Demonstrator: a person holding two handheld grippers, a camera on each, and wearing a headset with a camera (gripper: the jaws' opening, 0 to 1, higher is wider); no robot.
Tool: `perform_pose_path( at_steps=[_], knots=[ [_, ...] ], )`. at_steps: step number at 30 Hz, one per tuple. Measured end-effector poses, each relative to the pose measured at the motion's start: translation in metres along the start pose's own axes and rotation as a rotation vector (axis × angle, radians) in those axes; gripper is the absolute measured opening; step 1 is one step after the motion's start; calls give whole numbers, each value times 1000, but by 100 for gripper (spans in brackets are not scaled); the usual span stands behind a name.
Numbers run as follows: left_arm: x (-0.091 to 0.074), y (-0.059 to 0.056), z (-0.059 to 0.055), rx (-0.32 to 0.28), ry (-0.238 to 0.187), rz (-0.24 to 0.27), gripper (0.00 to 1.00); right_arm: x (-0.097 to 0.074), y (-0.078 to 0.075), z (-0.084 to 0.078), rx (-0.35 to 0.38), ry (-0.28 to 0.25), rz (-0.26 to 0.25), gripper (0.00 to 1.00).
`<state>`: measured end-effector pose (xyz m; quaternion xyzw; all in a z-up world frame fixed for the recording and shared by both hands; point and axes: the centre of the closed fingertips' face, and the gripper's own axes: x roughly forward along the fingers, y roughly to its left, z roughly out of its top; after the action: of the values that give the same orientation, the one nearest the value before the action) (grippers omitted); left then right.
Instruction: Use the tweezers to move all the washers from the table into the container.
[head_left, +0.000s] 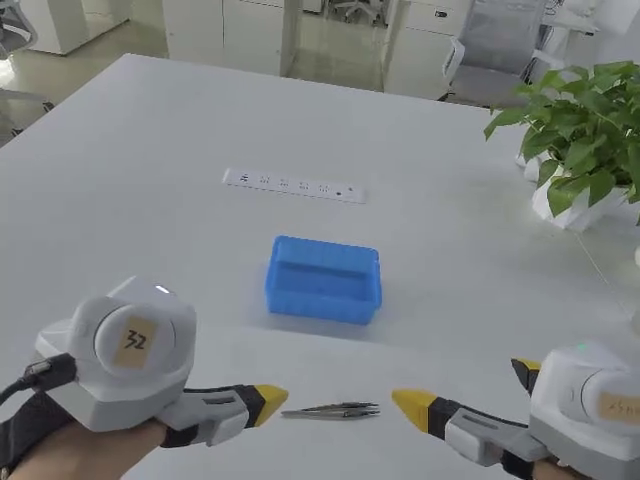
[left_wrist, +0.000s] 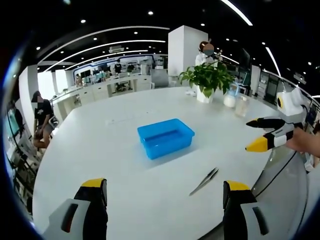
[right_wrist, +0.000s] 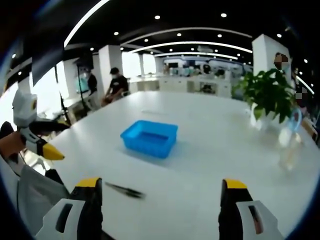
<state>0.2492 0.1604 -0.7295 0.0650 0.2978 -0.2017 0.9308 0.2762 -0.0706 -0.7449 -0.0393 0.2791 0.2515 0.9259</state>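
A blue rectangular container (head_left: 323, 279) (left_wrist: 165, 137) (right_wrist: 149, 137) stands in the middle of the white table (head_left: 150, 150). Metal tweezers (head_left: 331, 409) (left_wrist: 204, 180) (right_wrist: 124, 190) lie flat on the table in front of it, between the two grippers. My left gripper (head_left: 272, 396) (left_wrist: 165, 192) is open just left of the tweezers, nothing between its yellow-tipped jaws. My right gripper (head_left: 465, 390) (right_wrist: 159, 192) is open just right of them, also holding nothing. I cannot make out any washers on the table.
A white power strip (head_left: 294, 186) lies behind the container. A potted plant (head_left: 585, 130) (left_wrist: 207, 80) (right_wrist: 267, 92) stands at the table's far right edge. Chairs and cabinets stand beyond the table, and people stand in the background.
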Motion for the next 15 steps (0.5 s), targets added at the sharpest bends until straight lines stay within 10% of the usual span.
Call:
perform_pose_path(
  at_steps=[15],
  knots=[
    [-8,2,1,3,4,61,99,9,7,0,-14,0,55,97]
  ],
)
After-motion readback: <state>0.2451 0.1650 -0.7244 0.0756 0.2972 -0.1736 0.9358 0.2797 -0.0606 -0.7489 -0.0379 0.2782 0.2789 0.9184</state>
